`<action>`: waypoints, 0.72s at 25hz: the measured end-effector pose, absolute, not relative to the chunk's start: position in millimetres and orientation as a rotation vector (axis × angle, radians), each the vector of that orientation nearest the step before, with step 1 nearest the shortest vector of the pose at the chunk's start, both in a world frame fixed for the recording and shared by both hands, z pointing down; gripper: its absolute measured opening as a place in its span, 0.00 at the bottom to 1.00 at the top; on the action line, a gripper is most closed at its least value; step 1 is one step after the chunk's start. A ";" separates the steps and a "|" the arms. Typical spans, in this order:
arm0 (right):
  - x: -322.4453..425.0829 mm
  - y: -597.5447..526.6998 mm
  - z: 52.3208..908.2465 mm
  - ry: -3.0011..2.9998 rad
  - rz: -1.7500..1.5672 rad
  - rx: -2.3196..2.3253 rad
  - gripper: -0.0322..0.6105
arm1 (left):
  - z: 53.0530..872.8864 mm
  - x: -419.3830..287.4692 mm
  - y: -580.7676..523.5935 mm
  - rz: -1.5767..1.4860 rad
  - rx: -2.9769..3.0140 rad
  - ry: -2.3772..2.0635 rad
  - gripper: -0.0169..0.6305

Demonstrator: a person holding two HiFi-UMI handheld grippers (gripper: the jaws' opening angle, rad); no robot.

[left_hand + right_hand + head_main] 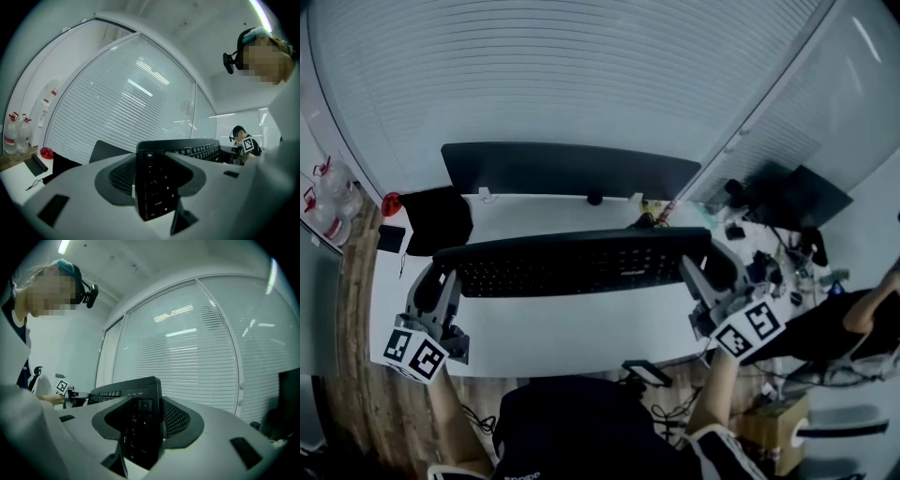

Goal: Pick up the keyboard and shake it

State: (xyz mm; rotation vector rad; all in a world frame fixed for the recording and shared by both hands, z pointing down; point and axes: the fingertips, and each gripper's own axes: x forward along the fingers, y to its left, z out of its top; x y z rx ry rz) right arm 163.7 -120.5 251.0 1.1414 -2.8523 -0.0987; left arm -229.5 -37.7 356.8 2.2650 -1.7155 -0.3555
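Note:
A long black keyboard hangs above the white desk, held by both ends. My left gripper is shut on its left end, and in the left gripper view the keyboard stands on edge between the jaws, the Esc key uppermost. My right gripper is shut on the right end; the right gripper view shows the number-pad end of the keyboard clamped between the jaws. In both gripper views the keyboard is tilted steeply up, towards the window blinds.
A dark monitor stands at the back of the desk. A black cloth and a red object lie at the back left, with bottles beyond. Cluttered gear fills the right. A second person sits at the right.

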 end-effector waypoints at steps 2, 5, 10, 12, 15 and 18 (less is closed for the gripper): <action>159.8 -124.1 249.7 -2.840 -0.110 1.146 0.34 | 360.5 -229.7 -42.4 -0.361 2.251 -1.722 0.29; 163.1 -116.6 247.6 -2.844 -0.113 1.146 0.34 | 360.8 -229.2 -41.1 -0.384 2.261 -1.682 0.29; 158.3 -132.0 245.4 -2.821 -0.138 1.156 0.34 | 365.1 -230.4 -58.9 -0.384 2.268 -1.683 0.29; 158.5 -122.2 244.4 -2.827 -0.139 1.156 0.34 | 361.6 -232.0 -53.2 -0.400 2.273 -1.682 0.29; 158.8 -124.4 245.7 -2.833 -0.145 1.148 0.34 | 366.5 -234.1 -53.4 -0.411 2.273 -1.657 0.29; 150.9 -132.2 240.6 -2.819 -0.173 1.146 0.34 | 369.8 -235.0 -58.5 -0.419 2.249 -1.671 0.29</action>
